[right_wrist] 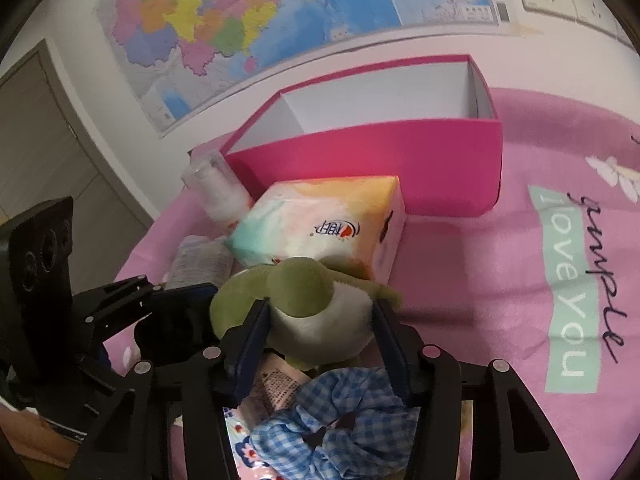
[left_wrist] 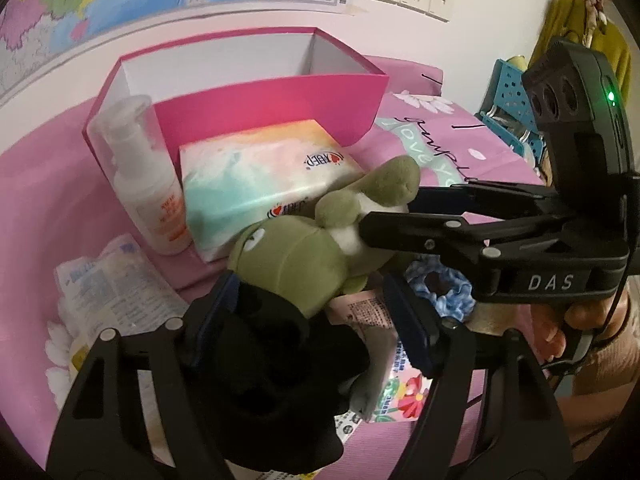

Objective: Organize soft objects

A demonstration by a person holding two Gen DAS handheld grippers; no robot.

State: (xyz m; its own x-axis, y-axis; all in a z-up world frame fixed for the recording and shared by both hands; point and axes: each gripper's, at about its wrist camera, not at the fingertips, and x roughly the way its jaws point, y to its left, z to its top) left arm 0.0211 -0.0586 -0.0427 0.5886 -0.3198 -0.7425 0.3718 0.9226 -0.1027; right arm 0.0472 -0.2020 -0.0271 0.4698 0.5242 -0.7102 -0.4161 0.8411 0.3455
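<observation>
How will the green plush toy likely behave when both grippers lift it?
The green plush toy looks soft, so it will probably squash between the right gripper pads. Limbs likely flop. Seems light, and fuzzy fabric should resist slipping from the left gripper.

1. The pink box (left_wrist: 272, 108) stands open on the pink sheet (left_wrist: 48, 200), its white inside showing.
2. Just in front of the box lies a pastel tissue pack (left_wrist: 256, 176); a white pump bottle (left_wrist: 140, 176) stands upright at the box's left front corner.
3. Nearer than the tissue pack, a green plush toy (left_wrist: 296, 252) lies with a black part between the left gripper (left_wrist: 316, 320) pads.
4. The right gripper (left_wrist: 384, 216) reaches from the right and clasps the toy's pale end.
5. A blue scrunchie (left_wrist: 440, 284) lies well in front of the box, under the right gripper.
</observation>
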